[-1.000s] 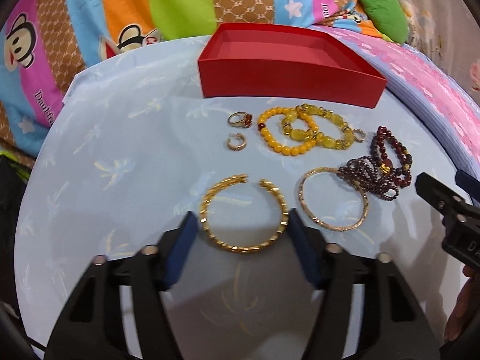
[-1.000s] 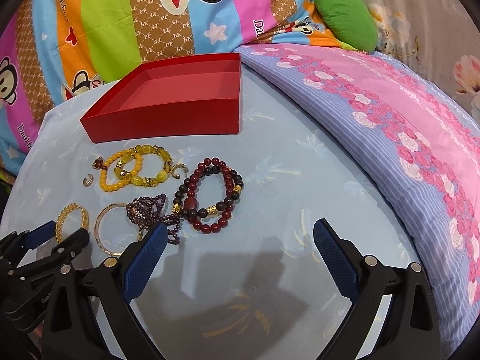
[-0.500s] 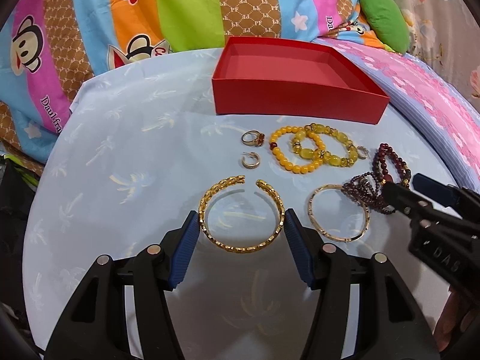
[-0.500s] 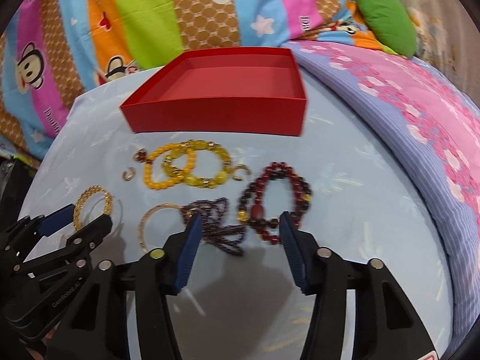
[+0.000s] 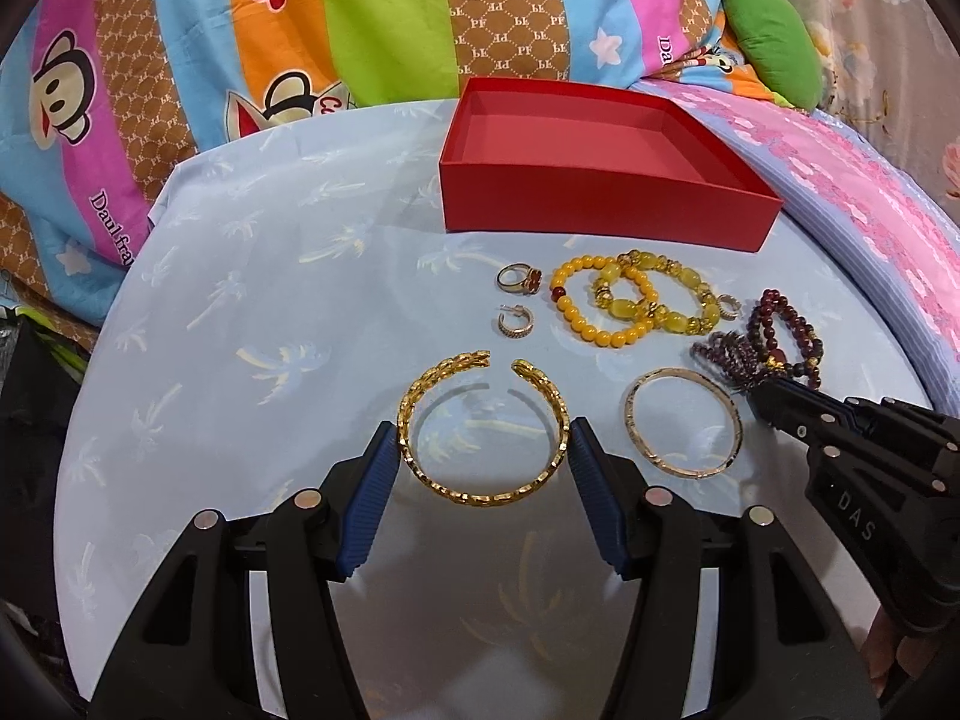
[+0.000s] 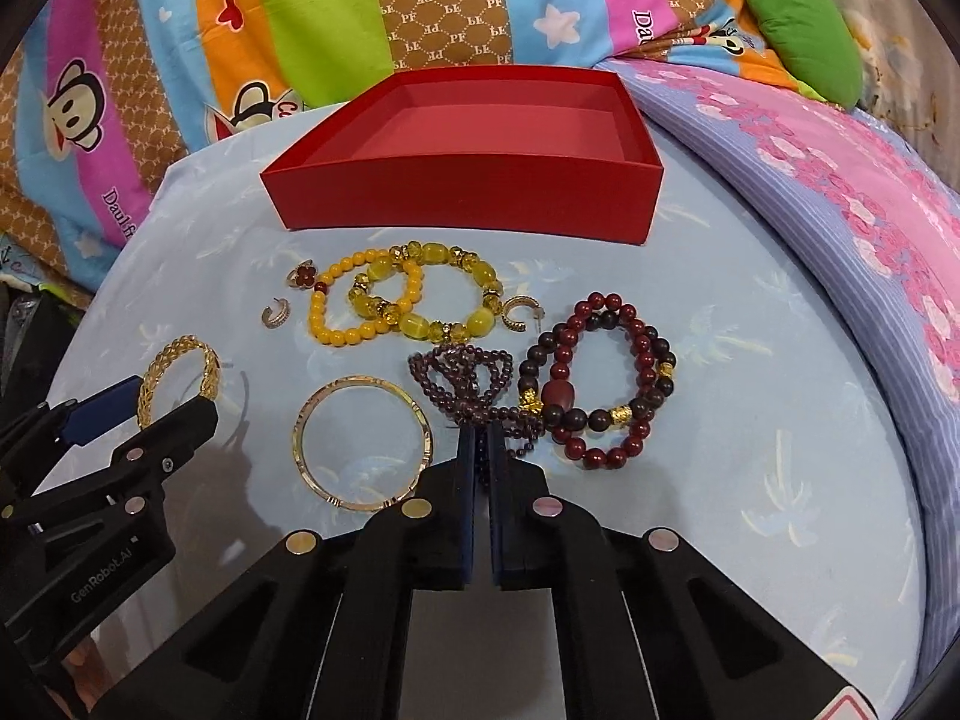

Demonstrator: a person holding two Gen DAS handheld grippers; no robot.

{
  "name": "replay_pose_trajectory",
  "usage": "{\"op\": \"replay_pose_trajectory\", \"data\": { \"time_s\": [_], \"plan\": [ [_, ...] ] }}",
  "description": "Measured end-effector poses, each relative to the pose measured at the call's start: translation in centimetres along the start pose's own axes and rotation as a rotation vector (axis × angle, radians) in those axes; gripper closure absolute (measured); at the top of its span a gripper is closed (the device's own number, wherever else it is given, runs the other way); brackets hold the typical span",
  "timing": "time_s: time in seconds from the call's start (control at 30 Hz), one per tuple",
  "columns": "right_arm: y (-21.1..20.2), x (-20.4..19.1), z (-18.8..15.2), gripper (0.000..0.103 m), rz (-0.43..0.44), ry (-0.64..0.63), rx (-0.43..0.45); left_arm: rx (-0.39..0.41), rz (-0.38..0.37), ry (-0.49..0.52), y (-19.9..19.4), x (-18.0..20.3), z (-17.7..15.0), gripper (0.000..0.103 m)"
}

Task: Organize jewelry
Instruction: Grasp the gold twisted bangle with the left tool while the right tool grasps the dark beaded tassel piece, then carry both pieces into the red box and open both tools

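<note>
A red open box (image 5: 600, 162) stands at the back of the blue cloth; it also shows in the right wrist view (image 6: 468, 168). My left gripper (image 5: 483, 450) is open, its pads on either side of the gold open cuff bangle (image 5: 480, 489). My right gripper (image 6: 480, 438) is shut on the dark purple bead strand (image 6: 462, 372). Next to it lie a thin gold bangle (image 6: 363, 492), a dark red bead bracelet (image 6: 600, 372), two yellow bead bracelets (image 6: 408, 294), a red-stone ring (image 6: 300, 276) and two small hoop earrings (image 6: 276, 315).
Blue cloth with a palm print (image 5: 240, 312) covers the round surface. Colourful cartoon bedding (image 5: 300, 30) lies behind the box, a pink flowered quilt (image 6: 840, 192) lies at the right, and a green cushion (image 6: 804, 24) sits at the back right.
My right gripper has moved left and forward and closed on the purple bead strand. My left gripper has stayed open around the gold cuff bangle, edging slightly forward.
</note>
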State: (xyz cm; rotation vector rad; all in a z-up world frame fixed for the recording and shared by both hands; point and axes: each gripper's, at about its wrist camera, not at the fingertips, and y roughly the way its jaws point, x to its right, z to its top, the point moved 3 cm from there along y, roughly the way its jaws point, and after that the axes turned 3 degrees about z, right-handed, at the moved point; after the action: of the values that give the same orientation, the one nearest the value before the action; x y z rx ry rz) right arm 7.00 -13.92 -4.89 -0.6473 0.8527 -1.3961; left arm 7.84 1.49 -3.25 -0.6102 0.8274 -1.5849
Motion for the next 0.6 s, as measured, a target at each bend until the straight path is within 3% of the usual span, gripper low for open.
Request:
{"op": "replay_pose_trajectory", "data": {
  "time_s": [0.37,0.6],
  "plan": [
    [-5.3,1.2,1.3,0.099,0.023,0.014,0.092,0.066,-0.015,0.023,-3.9,1.0,1.8,0.048],
    [-8.2,2.7,5.0,0.099,0.043,0.030,0.143,0.122,-0.048,0.054,-5.9,2.5,5.7,0.048]
  ]
}}
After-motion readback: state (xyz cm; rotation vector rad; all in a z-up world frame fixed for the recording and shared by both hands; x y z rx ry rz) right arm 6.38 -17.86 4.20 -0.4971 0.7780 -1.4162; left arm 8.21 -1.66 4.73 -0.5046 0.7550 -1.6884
